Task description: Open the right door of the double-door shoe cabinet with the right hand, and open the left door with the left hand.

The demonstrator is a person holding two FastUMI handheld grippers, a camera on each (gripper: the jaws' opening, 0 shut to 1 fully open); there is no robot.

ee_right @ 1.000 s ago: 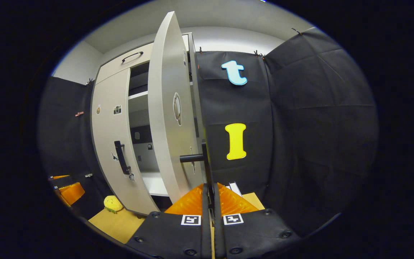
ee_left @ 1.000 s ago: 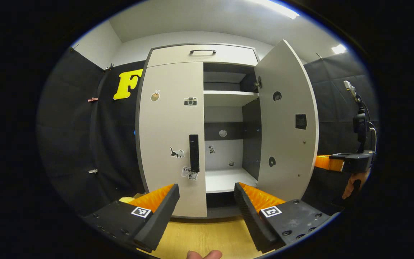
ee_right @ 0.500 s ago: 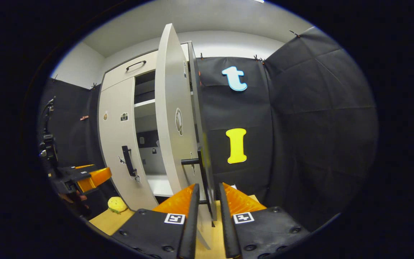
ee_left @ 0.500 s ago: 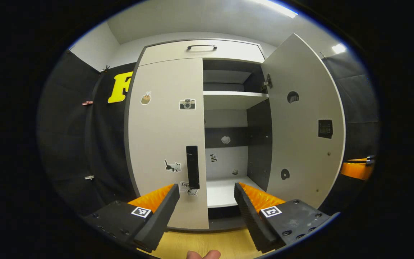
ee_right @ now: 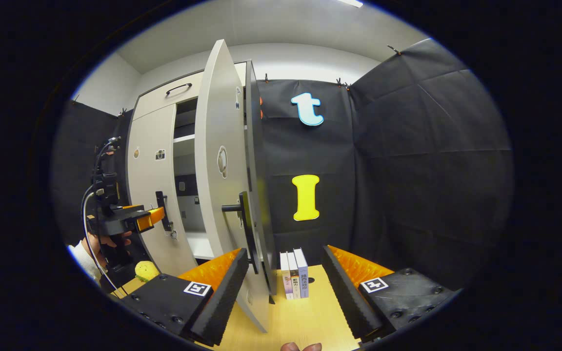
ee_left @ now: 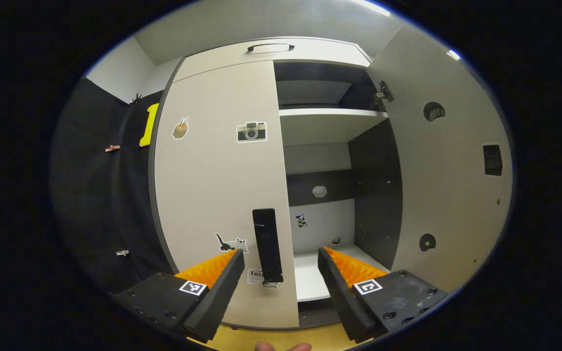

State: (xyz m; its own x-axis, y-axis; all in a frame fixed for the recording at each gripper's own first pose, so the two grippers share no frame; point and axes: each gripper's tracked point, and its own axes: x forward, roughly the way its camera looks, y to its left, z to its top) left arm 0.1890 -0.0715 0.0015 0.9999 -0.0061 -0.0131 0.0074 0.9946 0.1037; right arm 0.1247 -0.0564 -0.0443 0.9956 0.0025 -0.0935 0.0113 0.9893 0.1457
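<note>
both grippers' ribbed fingers (ee_left: 332,273) apart; flat black bar handle (ee_left: 267,245) btwn left pair

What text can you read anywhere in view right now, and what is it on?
"Love": on a sticker low on the left door, next to its handle.
Spines of the three books standing beside the cabinet: there is print, but it is too small to read.
</note>
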